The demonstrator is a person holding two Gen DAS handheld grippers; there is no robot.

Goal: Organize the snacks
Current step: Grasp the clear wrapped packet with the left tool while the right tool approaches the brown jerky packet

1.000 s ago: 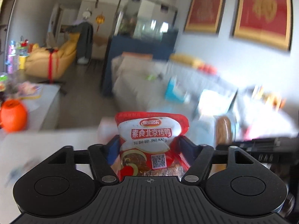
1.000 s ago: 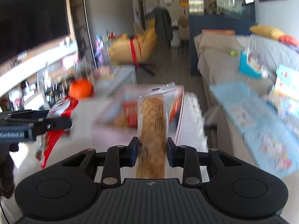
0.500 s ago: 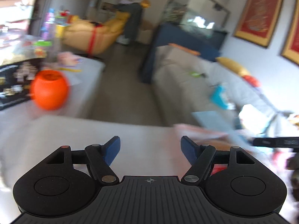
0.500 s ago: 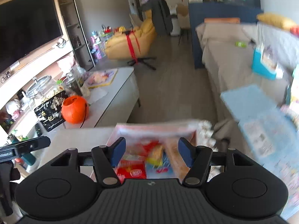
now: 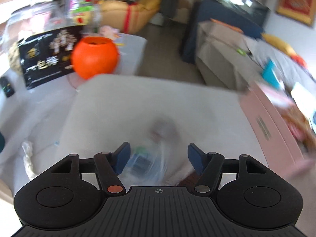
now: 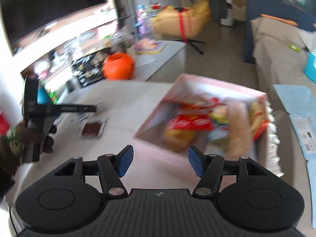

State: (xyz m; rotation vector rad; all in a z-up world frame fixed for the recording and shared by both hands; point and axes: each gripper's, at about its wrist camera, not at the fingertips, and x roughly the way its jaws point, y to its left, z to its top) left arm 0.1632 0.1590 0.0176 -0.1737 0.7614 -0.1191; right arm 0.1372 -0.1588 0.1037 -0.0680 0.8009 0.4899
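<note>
We have the left hand-held gripper [image 5: 158, 158] angled down over the white desk [image 5: 138, 102], and a clear-wrapped snack packet [image 5: 144, 164] lies right under it, between the two blue fingers but nearer the left one; neither pad presses on it. Its jaws are closing. In the right wrist view that packet looks like the small dark-filled one [image 6: 92, 128] lying flat on the desk beside our left tool, its long side running roughly across the view. Our left hand is clearly the nearer. The right hand-held gripper [image 6: 159, 163] stands apart and empty, just short of the pink box [image 6: 217, 83], which already holds red and yellow packets. Motion blur smears both views, and the left tool's body covers the packet's near end, so we cannot read its true outline or label.
</note>
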